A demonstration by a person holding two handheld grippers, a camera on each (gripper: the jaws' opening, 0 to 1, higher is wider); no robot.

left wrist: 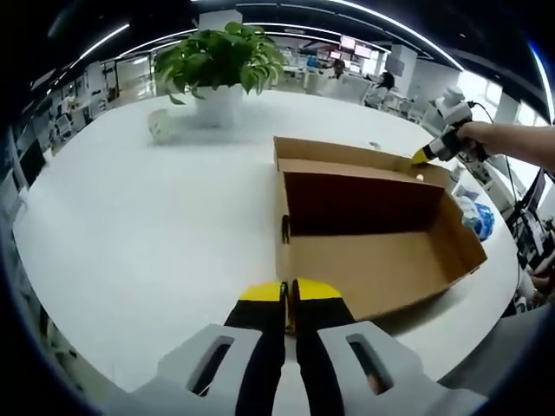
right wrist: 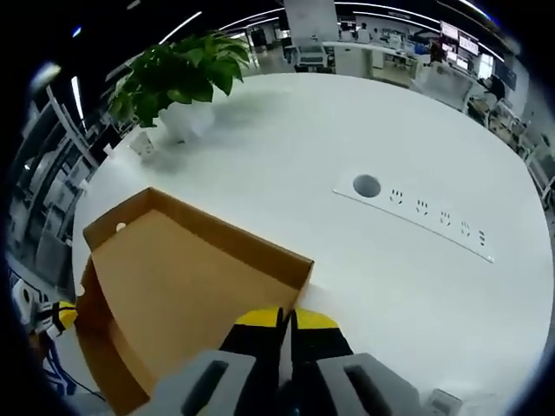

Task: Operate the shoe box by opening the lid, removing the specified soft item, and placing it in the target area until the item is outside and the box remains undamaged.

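Brown cardboard shoe box (left wrist: 373, 225) lies open, lid (right wrist: 173, 286) raised.

The right gripper (right wrist: 286, 322) rises from the bottom edge, its yellow-tipped jaws pressed together with no gap between them; whether they pinch the cardboard edge just in front cannot be told. The cardboard panel of the shoe box (right wrist: 173, 286) lies flat and brown before the jaws, with low raised walls along its far and left edges; a small pale sticker sits near its far left corner. The white table (right wrist: 347, 139) spreads beyond it; a potted plant (right wrist: 178, 74) stands at the far side, a small white cup (right wrist: 143, 146) just beside it. A strip of sockets (right wrist: 425, 212) with a round hole is set into the tabletop. At the left edge the left gripper (right wrist: 59, 314) shows a yellow tip, near the box's side.
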